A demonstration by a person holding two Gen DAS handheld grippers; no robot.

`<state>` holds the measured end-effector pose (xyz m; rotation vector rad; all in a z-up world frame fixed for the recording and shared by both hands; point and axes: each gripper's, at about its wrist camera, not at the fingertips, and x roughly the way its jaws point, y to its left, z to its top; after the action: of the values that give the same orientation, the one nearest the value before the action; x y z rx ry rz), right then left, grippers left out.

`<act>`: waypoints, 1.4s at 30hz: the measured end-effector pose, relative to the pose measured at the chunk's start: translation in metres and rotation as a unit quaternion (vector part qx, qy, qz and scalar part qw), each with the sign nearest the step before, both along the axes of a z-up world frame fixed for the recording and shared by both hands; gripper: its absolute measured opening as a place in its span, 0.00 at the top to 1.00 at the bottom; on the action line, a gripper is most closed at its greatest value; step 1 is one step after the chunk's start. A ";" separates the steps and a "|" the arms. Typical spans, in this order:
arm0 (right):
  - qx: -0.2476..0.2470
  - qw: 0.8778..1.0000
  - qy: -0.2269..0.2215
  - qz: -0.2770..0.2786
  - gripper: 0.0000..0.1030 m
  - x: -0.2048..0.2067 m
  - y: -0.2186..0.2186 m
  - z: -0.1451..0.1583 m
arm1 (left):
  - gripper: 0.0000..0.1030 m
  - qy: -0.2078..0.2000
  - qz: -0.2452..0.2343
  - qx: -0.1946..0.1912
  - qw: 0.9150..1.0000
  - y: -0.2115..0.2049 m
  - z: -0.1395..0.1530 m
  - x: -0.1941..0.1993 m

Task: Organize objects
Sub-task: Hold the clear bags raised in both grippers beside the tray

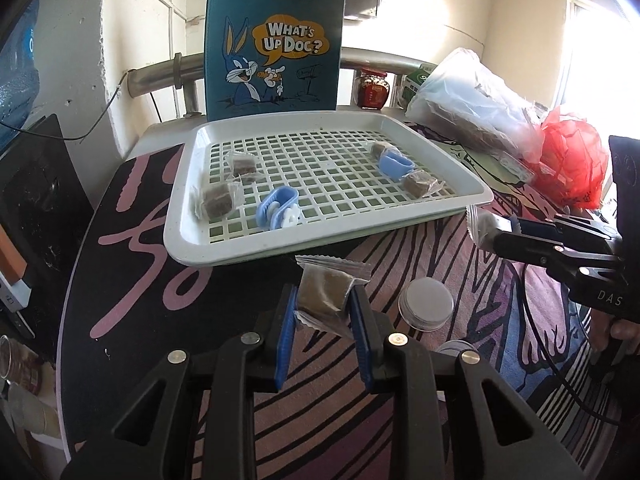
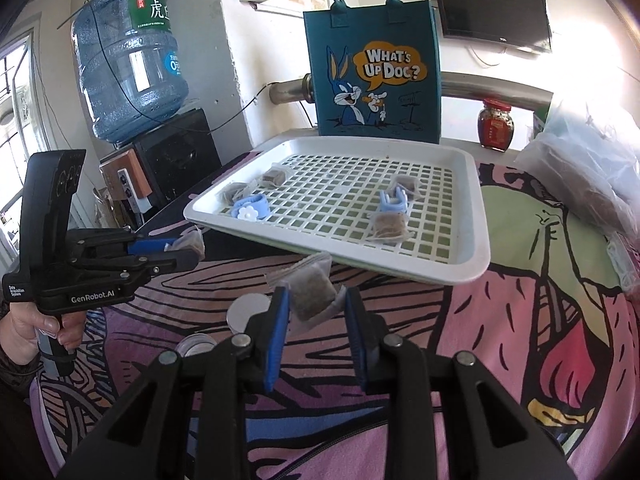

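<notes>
My left gripper [image 1: 325, 300] is shut on a wrapped brown snack packet [image 1: 326, 294], held above the patterned cloth in front of the white grid tray [image 1: 192, 240]. My right gripper [image 2: 314, 300] is shut on another wrapped brown packet [image 2: 312, 294], also just short of the tray [image 2: 476, 248]. Each gripper shows in the other's view, the right one [image 1: 494, 232] and the left one [image 2: 192, 246]. On the tray lie several wrapped brown packets [image 1: 216, 200] [image 1: 418, 184] and two light blue clips [image 1: 278, 208] [image 1: 394, 164].
A blue "What's Up Doc?" tote bag [image 1: 276, 40] stands behind the tray. A round metal lid [image 1: 426, 304] and a small clear jar [image 2: 196, 346] lie on the cloth near the grippers. Plastic bags [image 1: 472, 100], a red bag [image 1: 572, 160] and a red jar [image 1: 372, 90] sit right.
</notes>
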<state>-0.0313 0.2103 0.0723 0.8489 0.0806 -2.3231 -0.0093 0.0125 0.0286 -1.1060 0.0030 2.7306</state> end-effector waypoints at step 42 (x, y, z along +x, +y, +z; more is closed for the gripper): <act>0.004 1.000 0.028 0.000 0.73 0.008 0.000 0.003 | 0.75 0.001 -0.012 0.007 1.000 0.000 -0.002 0.001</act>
<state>-0.0229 0.2105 0.0755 0.7892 0.1144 -2.3479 -0.0081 0.0128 0.0262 -1.0931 -0.0029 2.7050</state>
